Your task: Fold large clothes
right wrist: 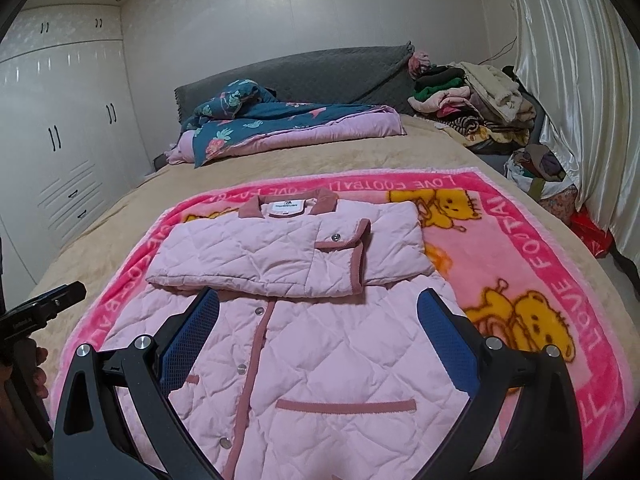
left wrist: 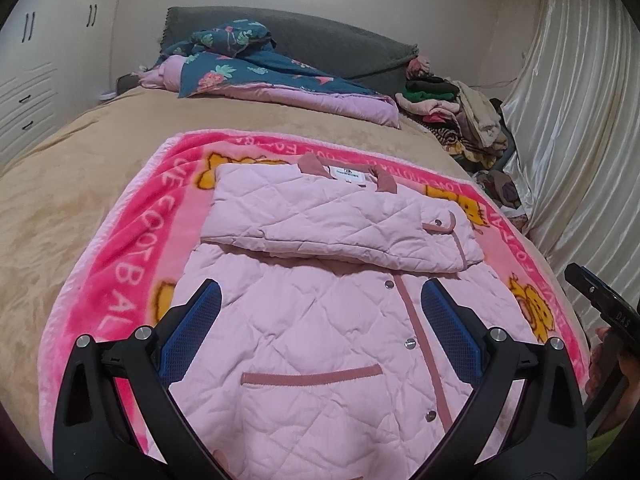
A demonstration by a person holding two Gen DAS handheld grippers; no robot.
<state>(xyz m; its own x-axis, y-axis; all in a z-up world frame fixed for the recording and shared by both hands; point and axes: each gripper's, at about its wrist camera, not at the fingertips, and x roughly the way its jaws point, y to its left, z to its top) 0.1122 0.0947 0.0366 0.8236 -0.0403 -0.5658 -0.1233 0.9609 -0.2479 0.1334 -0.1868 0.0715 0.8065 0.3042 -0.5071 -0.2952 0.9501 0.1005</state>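
A pink quilted jacket with dusty-rose trim and snap buttons lies flat, front up, on a bright pink cartoon blanket. Both sleeves are folded across its chest. My left gripper is open and empty, hovering above the jacket's lower left half. My right gripper is open and empty above the jacket, its lower right half, by the pocket. The folded sleeves lie just beyond its fingertips. The right gripper's body shows at the left wrist view's right edge.
The blanket lies on a tan bed cover. A blue floral quilt and a grey headboard are at the far end. A heap of clothes sits far right, by white curtains. White wardrobes stand left.
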